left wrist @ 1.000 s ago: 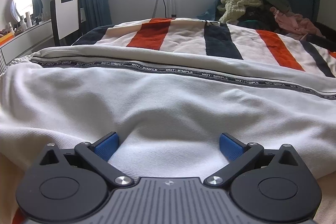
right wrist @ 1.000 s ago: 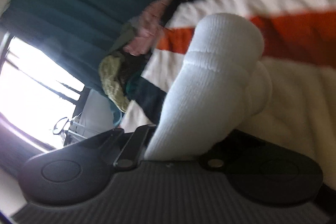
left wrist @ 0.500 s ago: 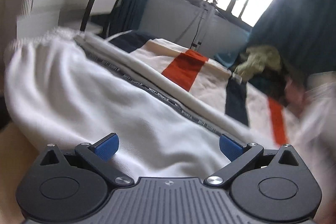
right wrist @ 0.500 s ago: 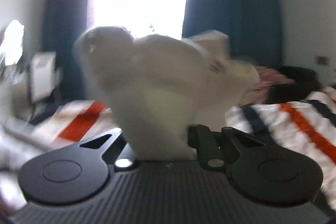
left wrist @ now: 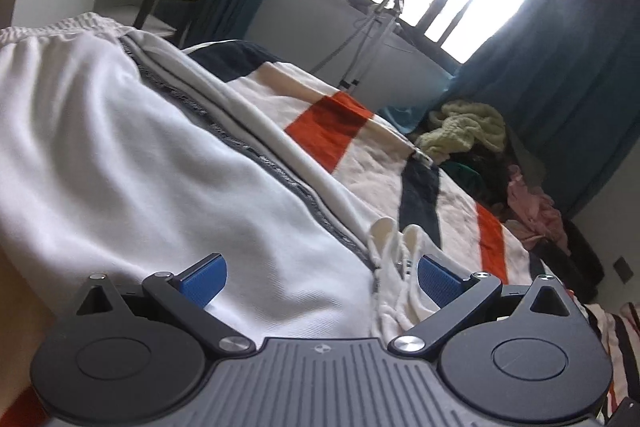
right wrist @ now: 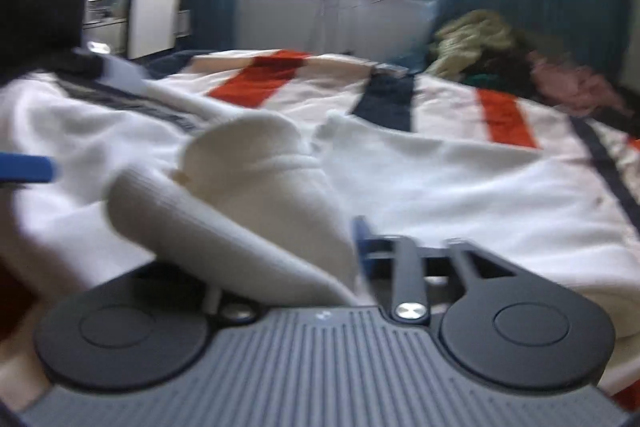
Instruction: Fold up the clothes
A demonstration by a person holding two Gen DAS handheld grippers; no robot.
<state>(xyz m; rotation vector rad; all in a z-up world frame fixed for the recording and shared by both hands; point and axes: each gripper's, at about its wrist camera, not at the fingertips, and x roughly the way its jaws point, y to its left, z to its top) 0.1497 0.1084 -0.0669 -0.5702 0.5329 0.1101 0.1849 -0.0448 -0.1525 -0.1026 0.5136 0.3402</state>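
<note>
Right gripper has just been opening; ribbed cuff of white knit trousers lies slack between its jaws, likely a release to finish the fold; left gripper gapes wide and empty over the cloth, probably waiting to smooth. Trousers sprawl over near edge of cream, orange and navy striped bed cover; thick, soft, dark lettered tape along side seam.
</note>
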